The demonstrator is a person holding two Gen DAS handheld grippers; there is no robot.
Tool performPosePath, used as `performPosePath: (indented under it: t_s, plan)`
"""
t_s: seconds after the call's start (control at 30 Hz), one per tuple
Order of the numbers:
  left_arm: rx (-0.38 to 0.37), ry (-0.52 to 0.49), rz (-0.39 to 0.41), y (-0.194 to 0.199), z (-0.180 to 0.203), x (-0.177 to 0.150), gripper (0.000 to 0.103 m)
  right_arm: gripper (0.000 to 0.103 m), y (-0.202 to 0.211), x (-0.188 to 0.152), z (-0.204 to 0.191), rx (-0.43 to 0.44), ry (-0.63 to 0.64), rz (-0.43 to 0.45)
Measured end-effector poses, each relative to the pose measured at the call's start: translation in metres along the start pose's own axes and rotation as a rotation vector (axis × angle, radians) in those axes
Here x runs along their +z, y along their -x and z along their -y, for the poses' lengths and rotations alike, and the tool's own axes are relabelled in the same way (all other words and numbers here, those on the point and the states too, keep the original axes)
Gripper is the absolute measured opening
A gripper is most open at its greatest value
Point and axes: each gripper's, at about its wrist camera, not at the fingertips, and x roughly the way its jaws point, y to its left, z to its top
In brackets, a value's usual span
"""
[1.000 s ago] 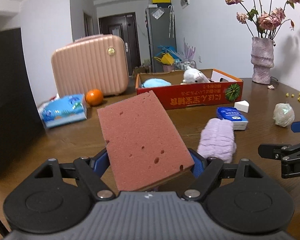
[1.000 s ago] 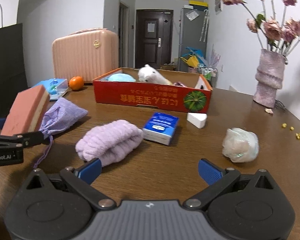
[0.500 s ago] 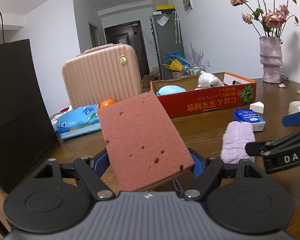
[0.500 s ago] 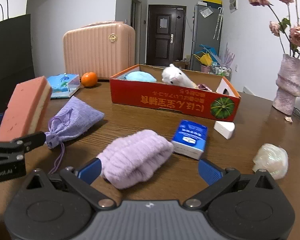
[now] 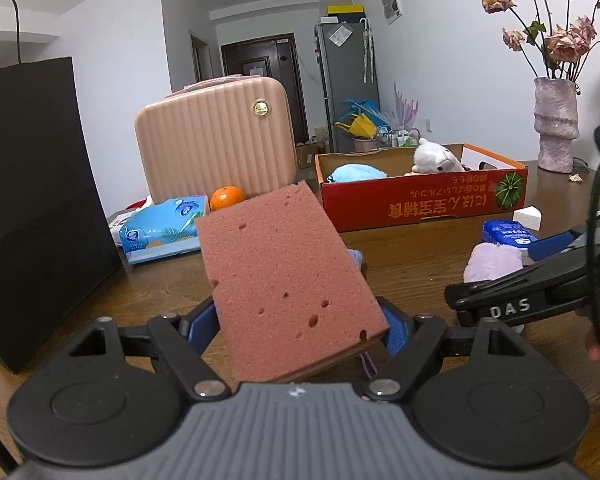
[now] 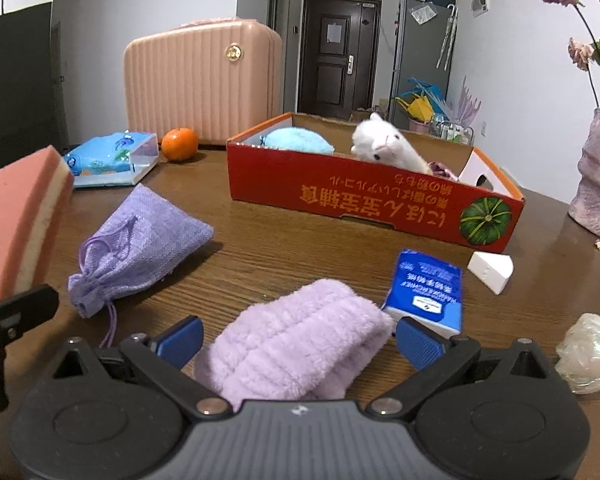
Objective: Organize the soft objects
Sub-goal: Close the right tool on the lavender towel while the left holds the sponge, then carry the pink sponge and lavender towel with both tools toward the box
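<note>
My left gripper (image 5: 296, 326) is shut on a pink sponge (image 5: 284, 280) and holds it tilted above the table; the sponge also shows at the left of the right wrist view (image 6: 20, 220). My right gripper (image 6: 300, 340) is open, its blue pads on either side of a fluffy purple towel (image 6: 296, 348) lying on the table. A purple drawstring pouch (image 6: 140, 240) lies to the left. The red cardboard box (image 6: 372, 204) behind holds a white plush (image 6: 384, 144) and a blue soft item (image 6: 296, 140).
A blue tissue pack (image 6: 424, 292), a white wedge (image 6: 490, 270) and a crinkled plastic ball (image 6: 590, 352) lie on the right. A pink suitcase (image 5: 212, 140), an orange (image 5: 226, 197), a wet-wipes pack (image 5: 160, 230), a black bag (image 5: 32, 208) and a flower vase (image 5: 556, 128) stand around.
My right gripper has moved forward and down until the purple towel sits between its open fingers. My left gripper has drawn back and swung left with the sponge.
</note>
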Motion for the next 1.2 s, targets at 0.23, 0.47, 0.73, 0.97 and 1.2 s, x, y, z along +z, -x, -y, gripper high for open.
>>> performPosePath:
  t_s: [0.23, 0.47, 0.73, 0.97, 1.2]
  plan:
    - [0.000, 0.014, -0.011, -0.003, -0.002, 0.000, 0.081, 0.085, -0.012, -0.006, -0.001, 0.022, -0.004, -0.037]
    - [0.004, 0.026, -0.010, -0.003, -0.004, 0.000, 0.081, 0.066, -0.010, -0.008, 0.000, 0.034, -0.008, -0.022]
    - [0.015, 0.039, -0.007, -0.003, -0.006, 0.001, 0.081, 0.039, -0.003, -0.010, 0.007, 0.052, -0.035, 0.008]
    - [0.024, 0.039, -0.003, -0.003, -0.006, 0.000, 0.081, 0.034, 0.011, -0.013, 0.011, 0.075, -0.057, 0.044]
    - [0.038, 0.040, 0.010, 0.000, -0.005, 0.002, 0.081, 0.033, 0.026, -0.012, 0.019, 0.069, -0.069, 0.092]
